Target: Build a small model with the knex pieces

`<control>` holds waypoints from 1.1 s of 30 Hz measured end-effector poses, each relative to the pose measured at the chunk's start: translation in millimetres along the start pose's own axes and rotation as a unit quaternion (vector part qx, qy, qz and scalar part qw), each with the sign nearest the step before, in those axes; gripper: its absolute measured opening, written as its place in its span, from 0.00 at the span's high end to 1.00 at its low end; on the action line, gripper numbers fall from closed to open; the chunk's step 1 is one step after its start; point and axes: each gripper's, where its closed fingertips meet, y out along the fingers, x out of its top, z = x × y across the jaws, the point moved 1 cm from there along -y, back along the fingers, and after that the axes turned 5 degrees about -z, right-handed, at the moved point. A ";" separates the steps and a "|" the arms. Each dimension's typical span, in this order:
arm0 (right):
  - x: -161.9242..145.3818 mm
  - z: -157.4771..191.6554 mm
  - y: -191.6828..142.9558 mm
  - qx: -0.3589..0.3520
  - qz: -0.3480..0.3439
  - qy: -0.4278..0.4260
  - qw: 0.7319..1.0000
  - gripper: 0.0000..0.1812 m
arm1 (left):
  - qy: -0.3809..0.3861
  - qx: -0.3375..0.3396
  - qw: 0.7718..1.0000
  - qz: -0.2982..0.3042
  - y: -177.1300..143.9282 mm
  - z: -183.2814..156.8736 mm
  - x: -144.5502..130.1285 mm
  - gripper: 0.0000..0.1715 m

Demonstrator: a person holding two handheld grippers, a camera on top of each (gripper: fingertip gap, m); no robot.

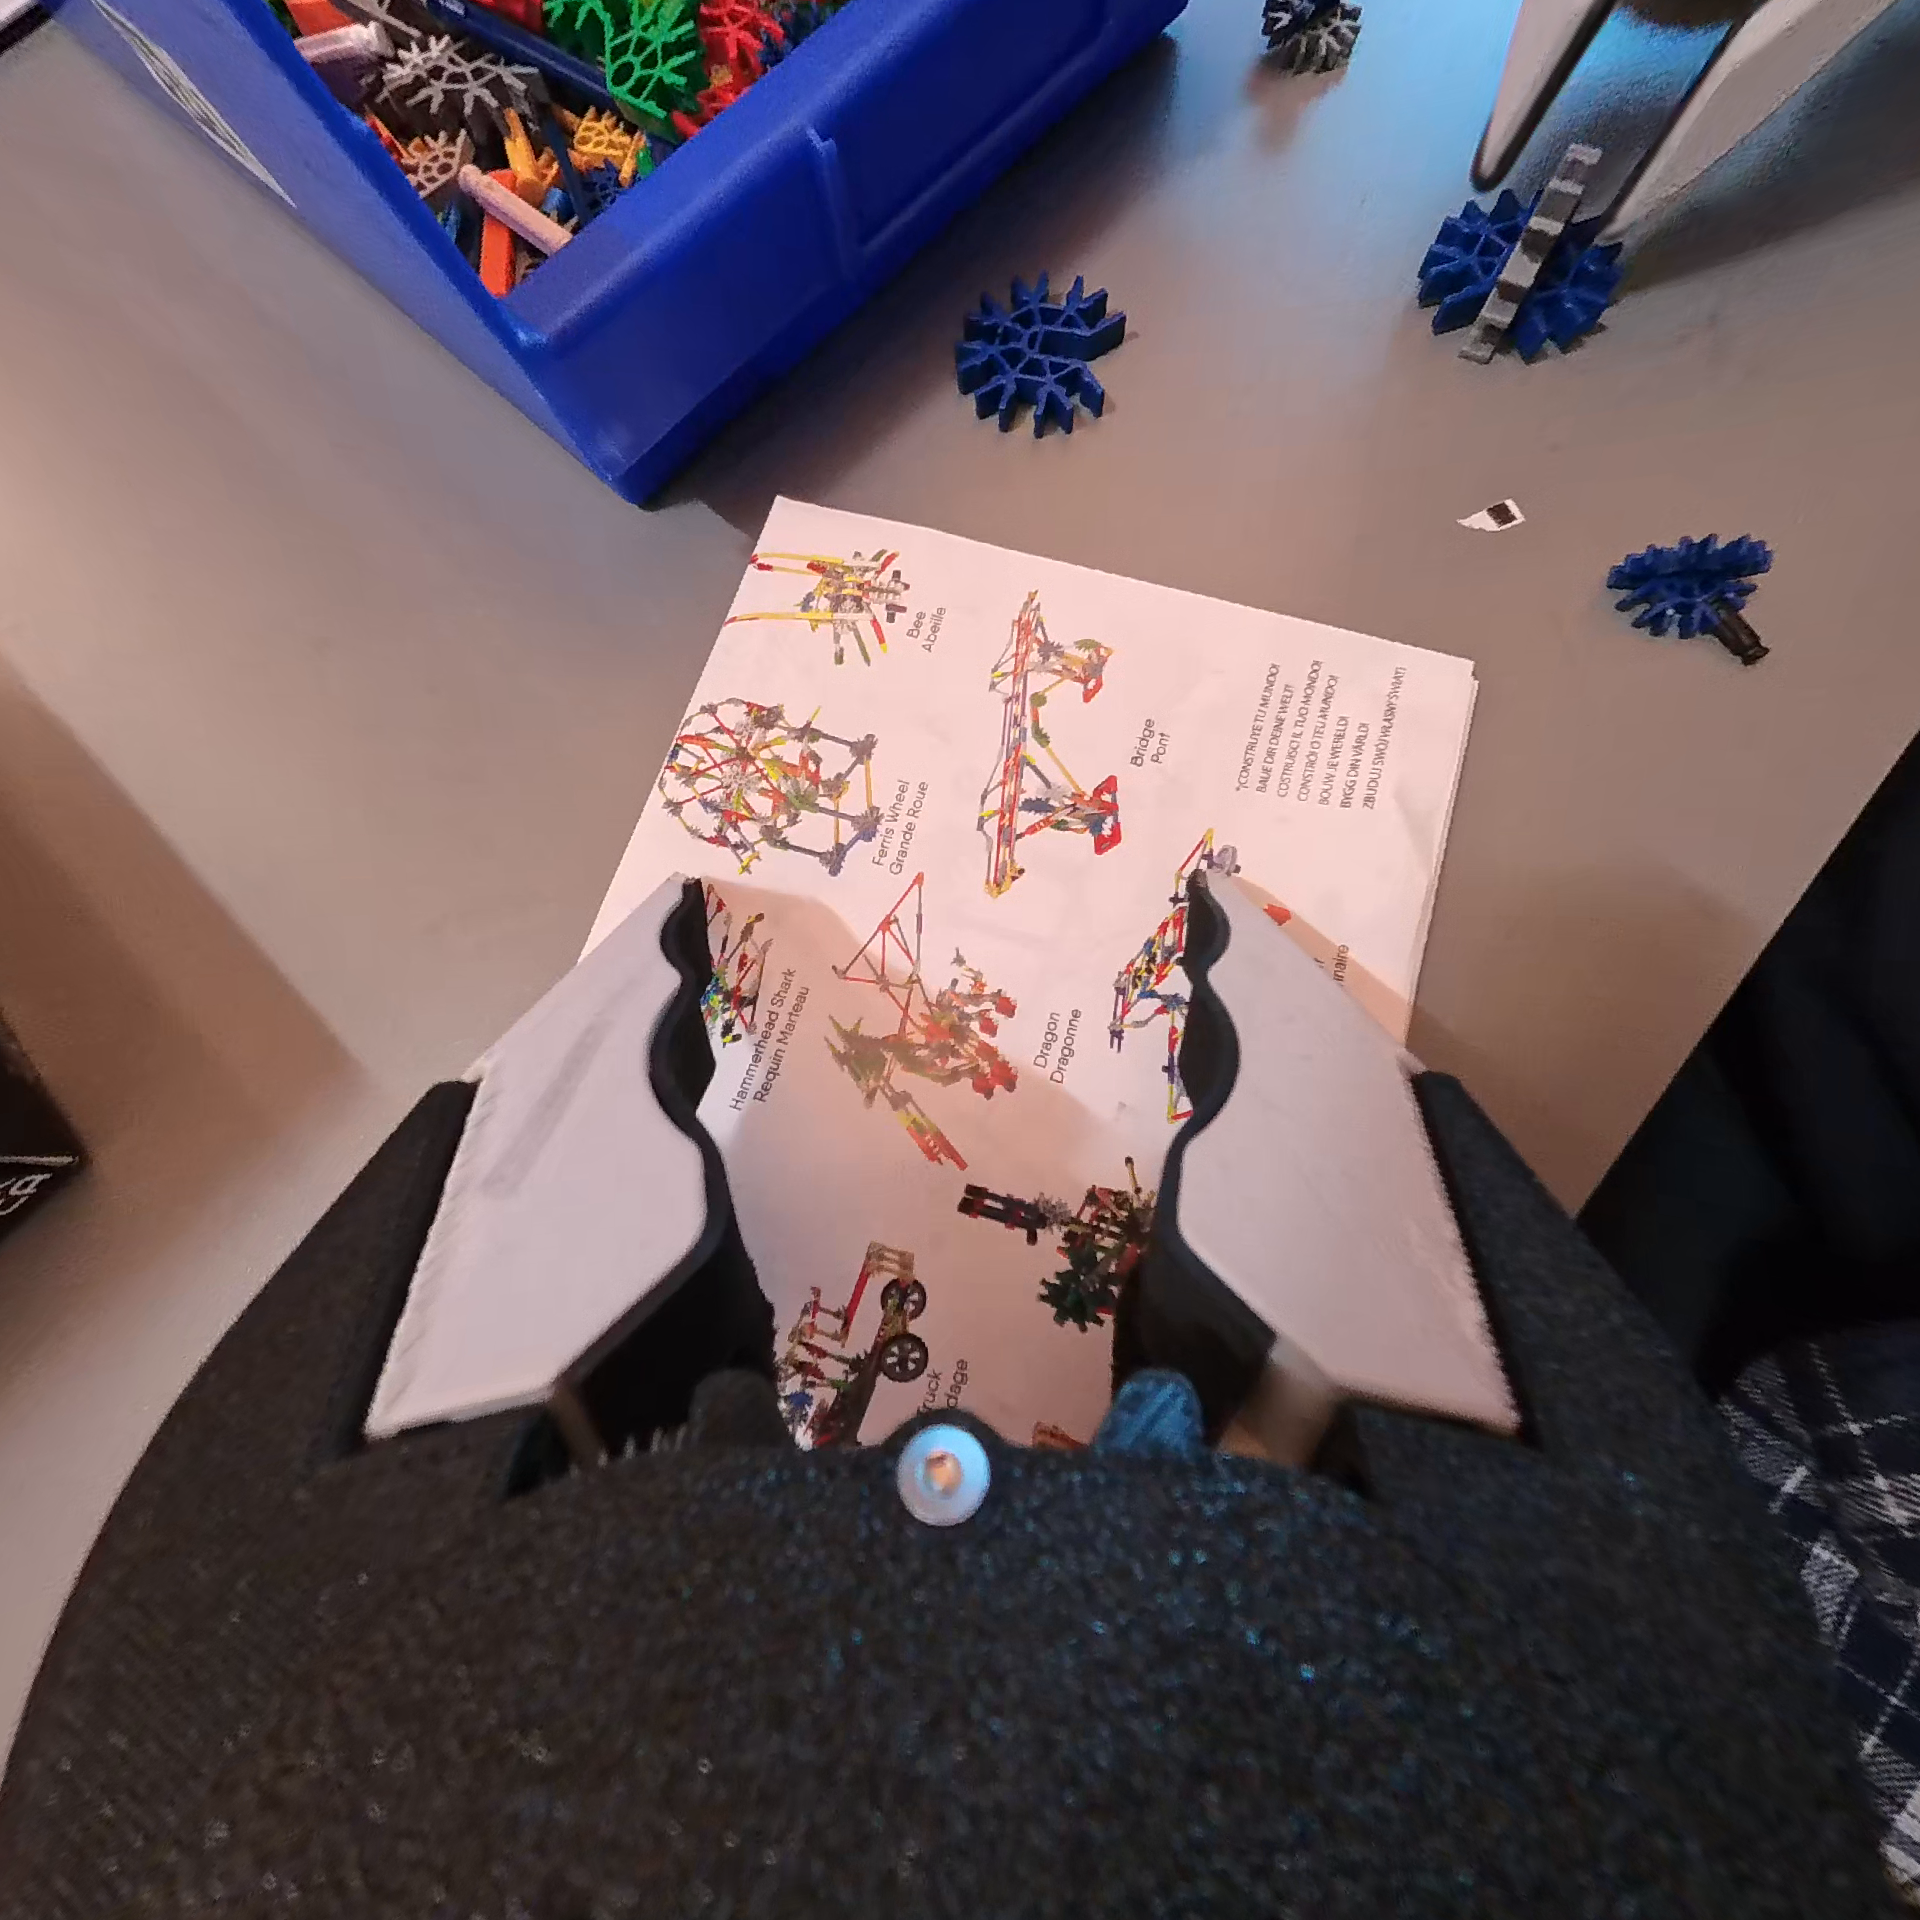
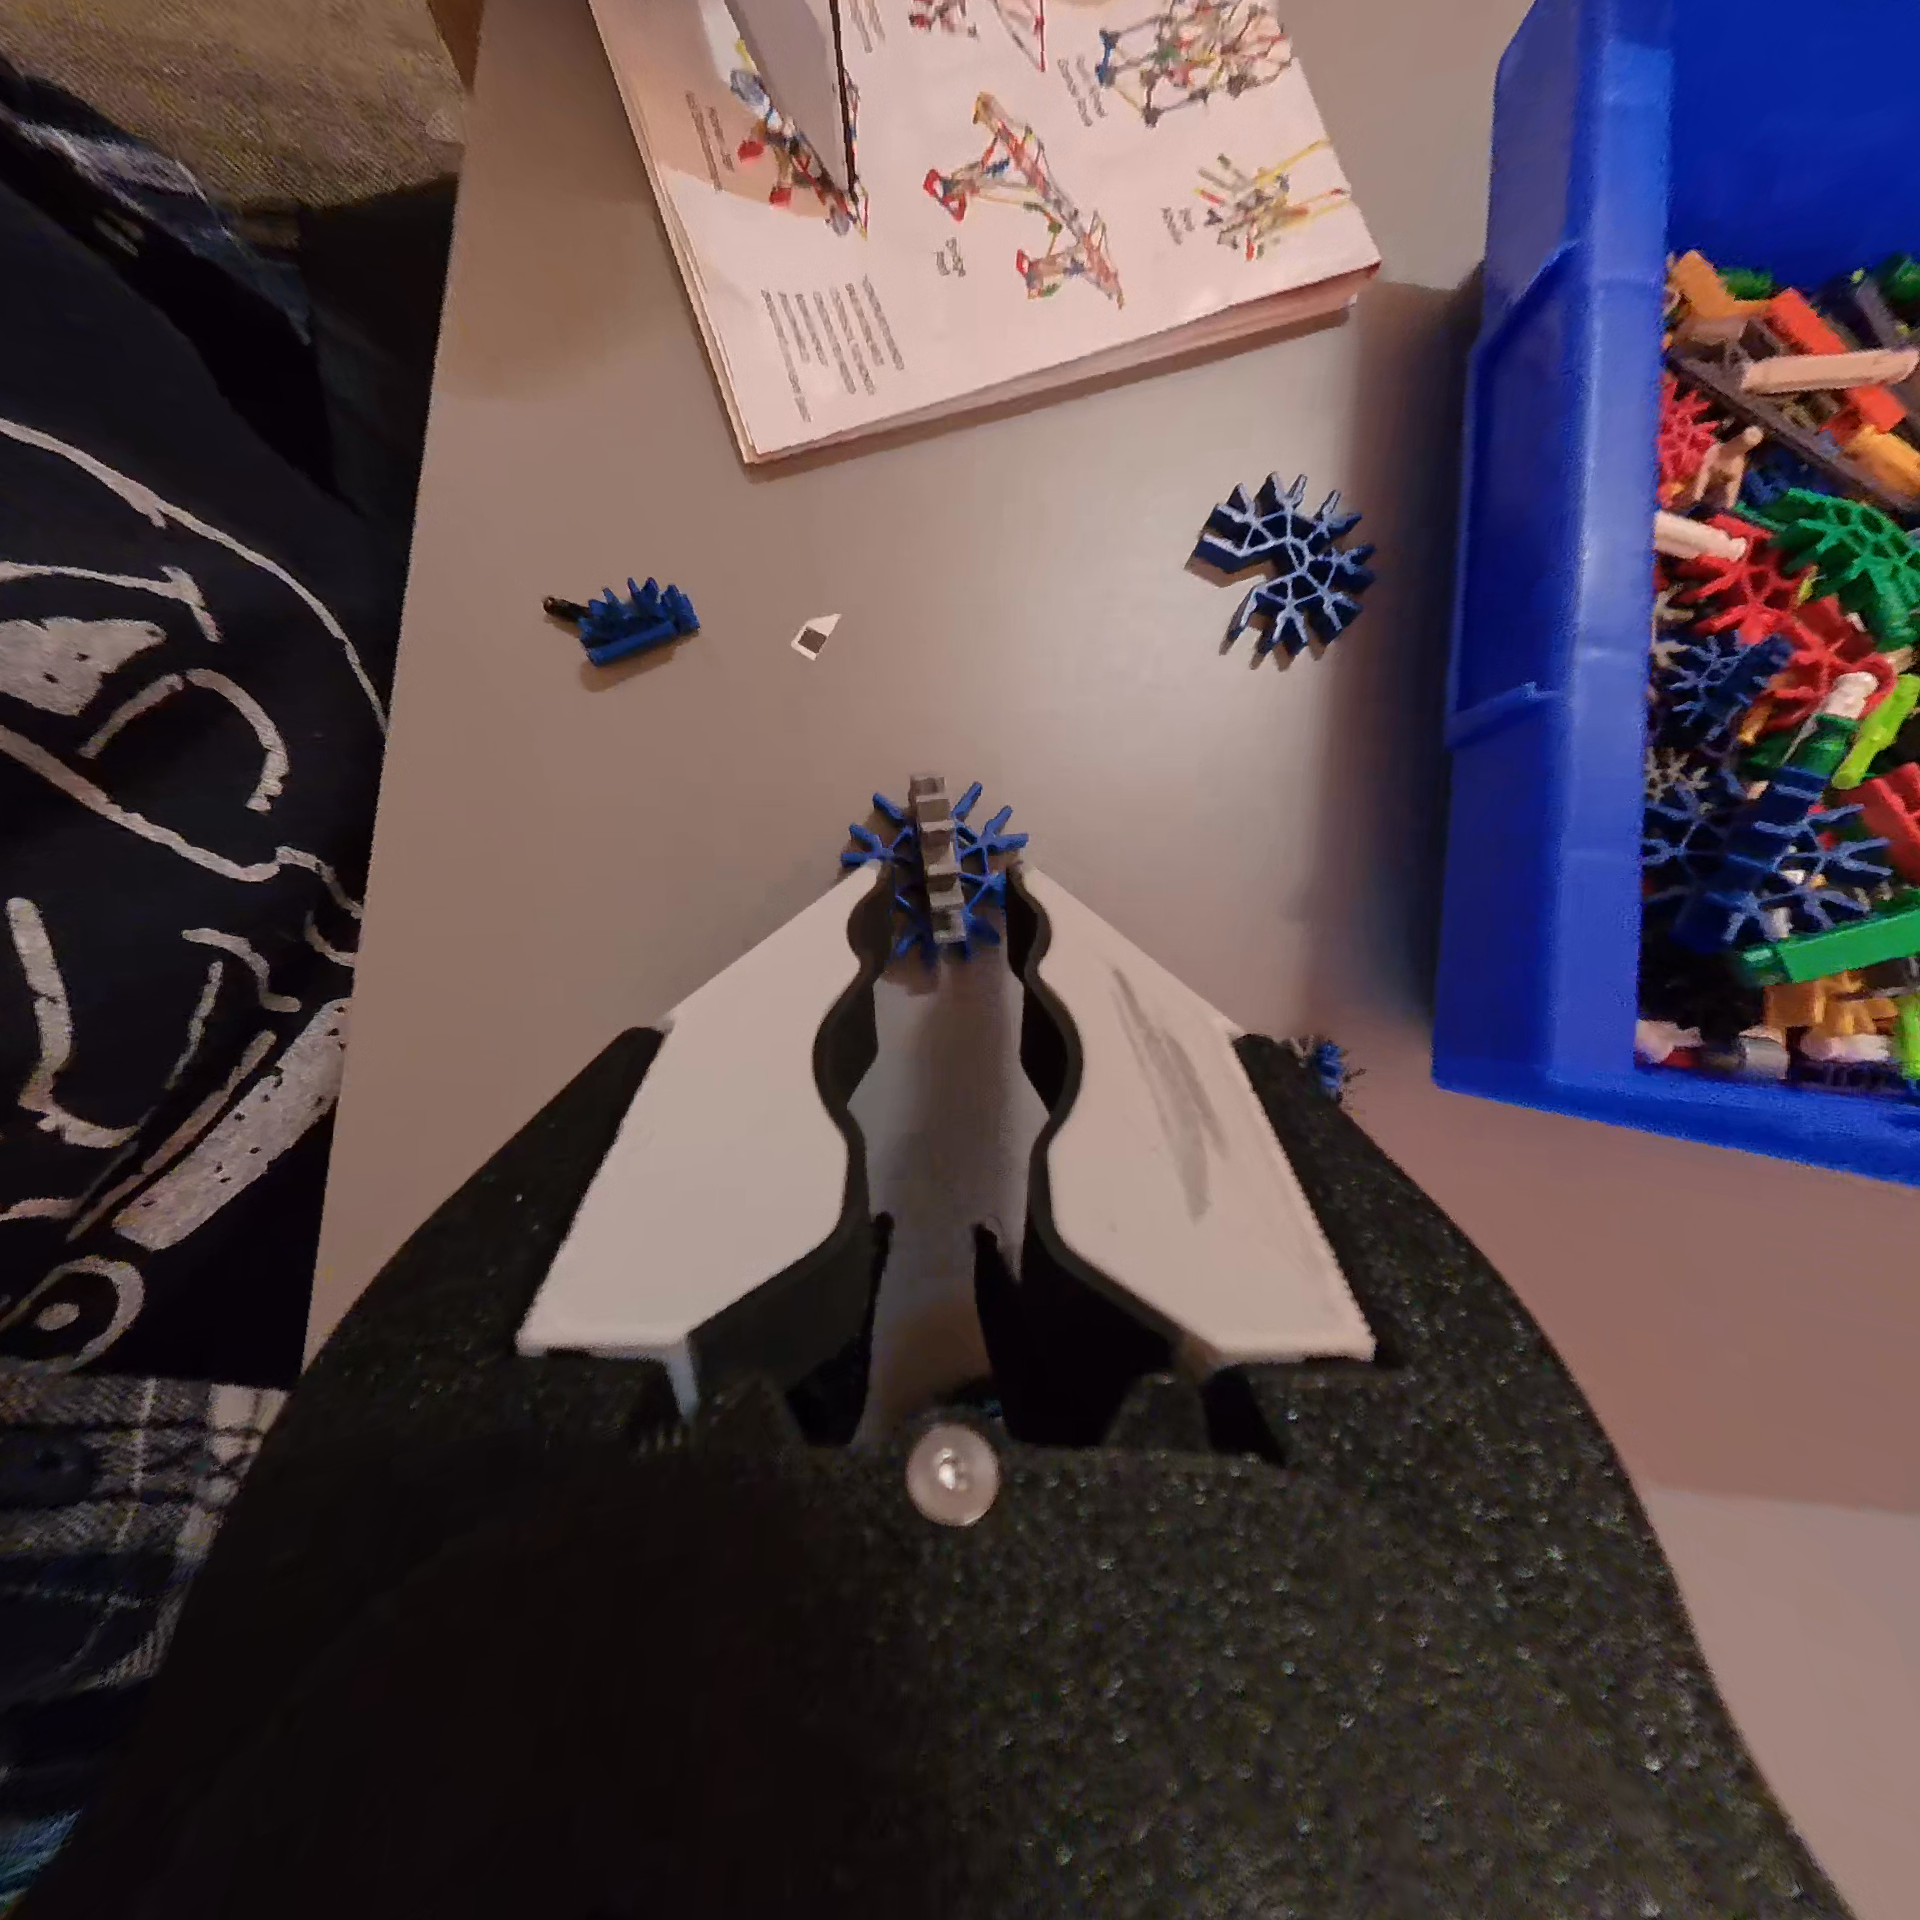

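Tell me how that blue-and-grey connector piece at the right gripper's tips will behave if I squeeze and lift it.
The blue-and-grey connector piece looks like rigid, light plastic, so it should lift easily. Its spiky rim between the right gripper fingertips may twist or pivot. The grey part seems only slotted into the blue part, so it could pop apart.

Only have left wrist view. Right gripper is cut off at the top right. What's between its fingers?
Observer: The right gripper straddles a blue connector with a grey toothed piece slotted through it. Firm grip unclear.
Operator: Anything behind it?
Observer: A small blue piece peeks out beside its body, on the bin side.
Operator: Bin's other end?
Observer: The blue bin holds more blue connectors there.
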 end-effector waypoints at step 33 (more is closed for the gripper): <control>-14.3 8.8 -5.3 0.010 0.032 0.006 0.999 0.94 | -0.010 -0.002 1.000 0.005 1.5 2.5 -0.8 0.46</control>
